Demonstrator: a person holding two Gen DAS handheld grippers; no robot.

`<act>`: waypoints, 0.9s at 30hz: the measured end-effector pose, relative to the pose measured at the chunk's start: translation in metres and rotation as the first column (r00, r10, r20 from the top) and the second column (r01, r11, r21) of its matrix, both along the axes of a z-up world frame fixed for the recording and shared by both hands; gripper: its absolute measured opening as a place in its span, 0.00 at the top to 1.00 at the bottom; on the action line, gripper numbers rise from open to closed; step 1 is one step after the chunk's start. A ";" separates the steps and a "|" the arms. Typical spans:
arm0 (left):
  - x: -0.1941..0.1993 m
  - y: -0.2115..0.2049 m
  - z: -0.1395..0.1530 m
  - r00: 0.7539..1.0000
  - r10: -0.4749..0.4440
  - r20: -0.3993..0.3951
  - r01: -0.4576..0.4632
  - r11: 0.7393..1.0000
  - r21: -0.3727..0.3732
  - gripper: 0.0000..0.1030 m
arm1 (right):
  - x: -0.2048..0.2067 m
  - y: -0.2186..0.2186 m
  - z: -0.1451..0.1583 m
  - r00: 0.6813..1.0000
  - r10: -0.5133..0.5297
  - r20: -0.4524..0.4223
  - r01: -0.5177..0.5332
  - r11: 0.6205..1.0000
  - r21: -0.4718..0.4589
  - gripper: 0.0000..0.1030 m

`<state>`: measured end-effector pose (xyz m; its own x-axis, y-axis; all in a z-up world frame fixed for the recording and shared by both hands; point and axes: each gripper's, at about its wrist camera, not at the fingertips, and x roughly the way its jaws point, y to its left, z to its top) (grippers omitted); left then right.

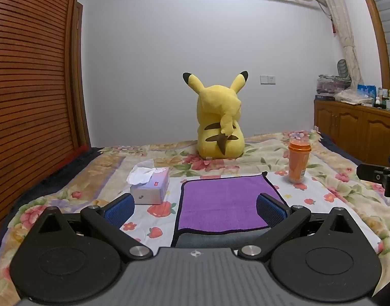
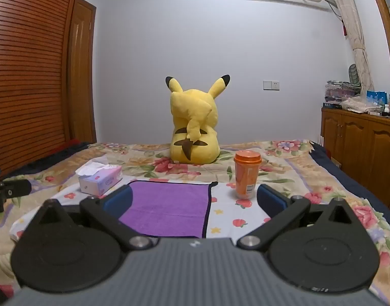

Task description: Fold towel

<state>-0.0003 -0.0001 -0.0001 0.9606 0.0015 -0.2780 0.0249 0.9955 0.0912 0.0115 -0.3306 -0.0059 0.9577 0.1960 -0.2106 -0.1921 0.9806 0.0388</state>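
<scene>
A purple towel (image 1: 220, 201) with a dark border lies on the floral bedspread, its top layer folded over a grey underside that shows at the near edge. It also shows in the right wrist view (image 2: 166, 206). My left gripper (image 1: 195, 209) is open and empty, held above the towel's near left part. My right gripper (image 2: 195, 200) is open and empty, over the towel's near right edge. Part of the other gripper shows at the far right of the left wrist view (image 1: 380, 178) and at the far left of the right wrist view (image 2: 9, 191).
A tissue box (image 1: 150, 186) (image 2: 100, 179) stands left of the towel. An orange cup with a lid (image 1: 298, 162) (image 2: 246, 174) stands right of it. A yellow plush toy (image 1: 219, 122) (image 2: 193, 125) sits behind. A wooden wardrobe (image 1: 29, 89) is left, a wooden cabinet (image 1: 355, 127) right.
</scene>
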 end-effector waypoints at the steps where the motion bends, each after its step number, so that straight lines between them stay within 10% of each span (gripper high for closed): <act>1: 0.000 0.000 0.000 1.000 0.000 -0.001 0.000 1.000 -0.003 0.00 | 0.000 0.000 0.000 1.000 -0.001 0.001 0.001 1.000 0.000 0.00; 27: -0.002 -0.002 0.002 1.000 0.000 -0.003 0.000 1.000 0.000 0.00 | -0.001 -0.003 -0.001 1.000 0.000 -0.003 0.000 1.000 0.012 0.00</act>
<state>-0.0019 -0.0020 0.0020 0.9597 0.0013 -0.2809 0.0253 0.9955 0.0911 0.0109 -0.3332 -0.0073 0.9571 0.1987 -0.2107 -0.1921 0.9800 0.0516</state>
